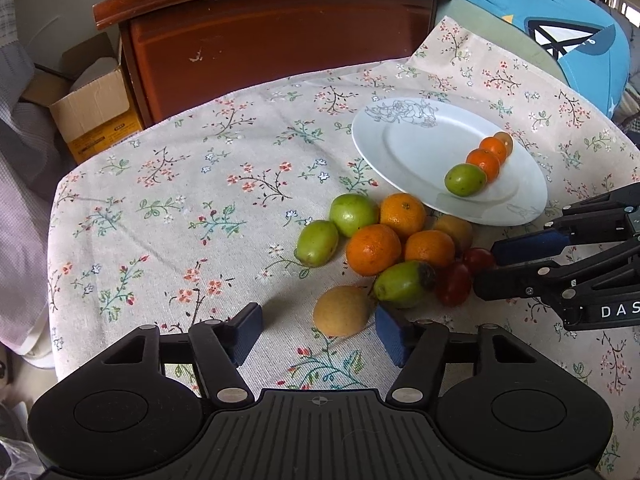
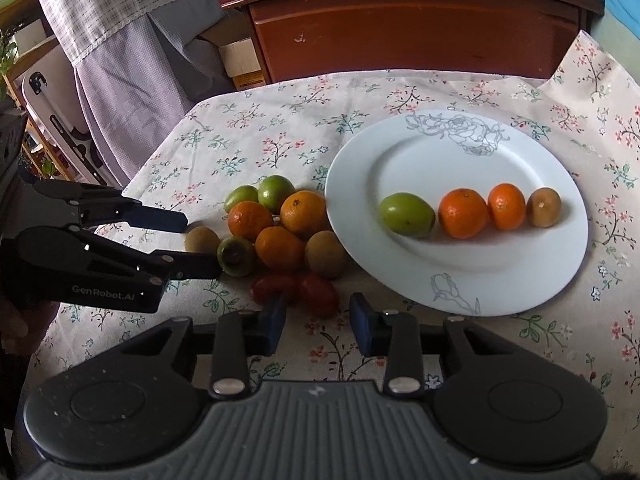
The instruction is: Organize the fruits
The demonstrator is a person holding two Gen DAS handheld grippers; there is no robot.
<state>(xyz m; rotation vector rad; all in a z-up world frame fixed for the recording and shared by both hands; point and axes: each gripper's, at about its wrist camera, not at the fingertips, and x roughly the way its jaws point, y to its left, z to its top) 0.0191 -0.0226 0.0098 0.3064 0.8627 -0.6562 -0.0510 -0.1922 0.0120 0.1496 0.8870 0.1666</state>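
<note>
On a bench (image 2: 280, 128) draped in flowered cloth, a white plate (image 2: 520, 280) carries a row of four fruits: a green one (image 2: 406, 215), two oranges (image 2: 463, 213) and a brown one (image 2: 543, 207); the loose pile of fruit (image 2: 280, 236) sits just off the plate's rim at nine o'clock. The left tool (image 1: 318, 330) hangs wide apart, a brown fruit (image 1: 341, 311) lying between its fingertips, untouched; the right tool (image 2: 318, 316) also stands spread, empty, its tips at six o'clock of the pile, flanking two red tomatoes (image 2: 318, 293); a wooden cabinet (image 2: 420, 28) stands beyond the bench at twelve o'clock.
</note>
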